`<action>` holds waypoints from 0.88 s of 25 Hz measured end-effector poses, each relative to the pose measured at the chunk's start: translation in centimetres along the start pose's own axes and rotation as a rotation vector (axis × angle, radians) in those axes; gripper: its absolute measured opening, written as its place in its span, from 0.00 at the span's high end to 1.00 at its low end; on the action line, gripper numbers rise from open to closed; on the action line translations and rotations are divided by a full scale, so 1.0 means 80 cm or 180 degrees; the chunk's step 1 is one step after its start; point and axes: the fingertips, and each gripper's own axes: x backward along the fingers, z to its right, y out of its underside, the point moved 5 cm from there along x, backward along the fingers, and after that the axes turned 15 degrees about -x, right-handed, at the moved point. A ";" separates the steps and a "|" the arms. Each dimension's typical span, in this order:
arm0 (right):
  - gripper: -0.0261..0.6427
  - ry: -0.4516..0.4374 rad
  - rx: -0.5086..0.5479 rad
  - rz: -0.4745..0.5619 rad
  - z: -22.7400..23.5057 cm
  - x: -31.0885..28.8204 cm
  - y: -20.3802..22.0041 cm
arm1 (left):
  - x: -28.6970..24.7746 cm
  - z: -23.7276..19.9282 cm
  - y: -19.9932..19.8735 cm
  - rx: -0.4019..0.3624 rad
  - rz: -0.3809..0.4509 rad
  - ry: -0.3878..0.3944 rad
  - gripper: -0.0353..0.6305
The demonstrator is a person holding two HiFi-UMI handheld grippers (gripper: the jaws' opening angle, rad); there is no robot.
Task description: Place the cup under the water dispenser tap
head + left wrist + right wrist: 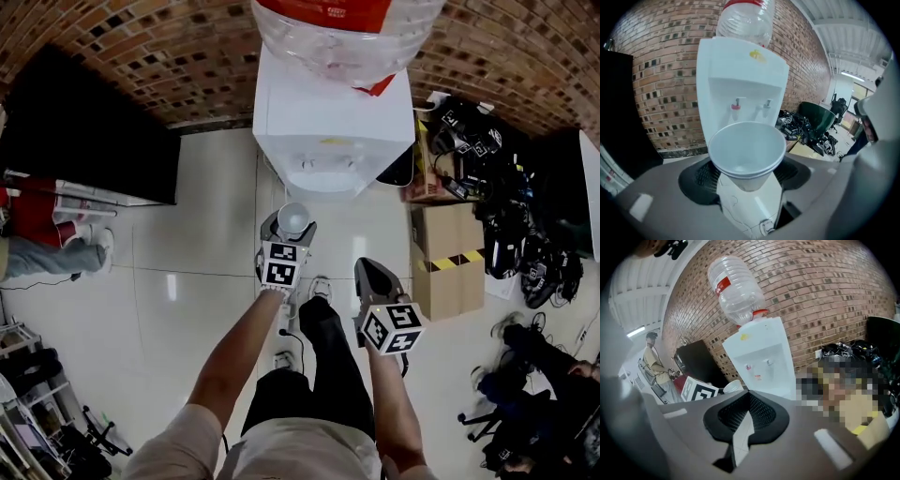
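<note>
Currently: left gripper (747, 176) holds paper cup (747, 150) in wide jaws, short of water dispenser (740, 70) taps (736, 105); right gripper (747, 420) closed, empty. Risk: thin wall may buckle, tipping cup.

Left forearm (234, 356) and right forearm (392, 398) reach toward the white water dispenser (333, 131). Left grey two-jaw gripper (290, 226), nearer it, clamps an upright white paper cup (747, 150). Right grey two-jaw gripper (373, 272) sits further back, jaws together, empty.
</note>
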 end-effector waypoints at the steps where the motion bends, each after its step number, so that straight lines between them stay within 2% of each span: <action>1: 0.96 -0.0007 -0.0013 0.0004 0.005 -0.006 0.000 | -0.015 -0.002 0.003 -0.0023 -0.0014 0.0010 0.43; 12: 0.96 0.0035 -0.0174 0.0078 0.070 -0.061 0.006 | -0.145 -0.043 0.039 -0.0298 -0.0024 -0.0108 0.43; 22: 0.96 0.0128 -0.0177 -0.0066 0.096 -0.078 0.021 | -0.195 -0.044 0.031 -0.0465 0.0209 -0.0122 0.43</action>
